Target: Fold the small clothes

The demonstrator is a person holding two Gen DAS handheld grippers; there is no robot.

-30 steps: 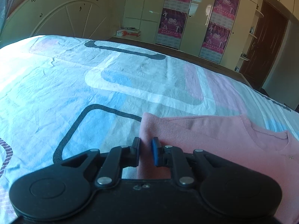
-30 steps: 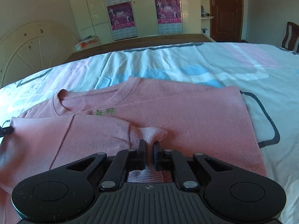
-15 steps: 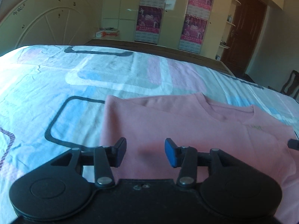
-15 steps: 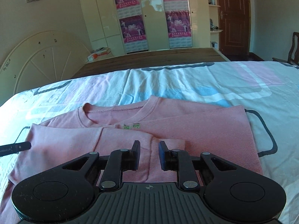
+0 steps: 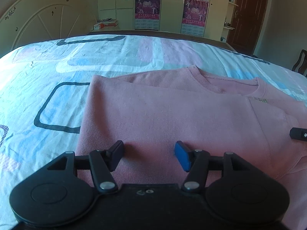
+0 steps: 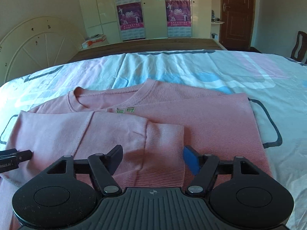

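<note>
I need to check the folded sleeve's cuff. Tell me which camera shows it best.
The right wrist view. There the ribbed cuff lies flat across the pink sweater, its whole end edge visible just ahead of the open right gripper. The left wrist view shows only the sleeve's smooth upper part; the cuff lies beyond its right edge.

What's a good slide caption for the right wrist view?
Open right gripper above the folded-over sleeve cuff of a pink sweater.

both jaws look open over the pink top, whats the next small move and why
Probably lift both grippers clear and go for the unfolded right side. The left gripper and right gripper have just been opening their jaws, and the pads press on nothing. The sleeve cuff already lies flat across the pink sweater, while its right side still spreads out on the bedsheet.
</note>
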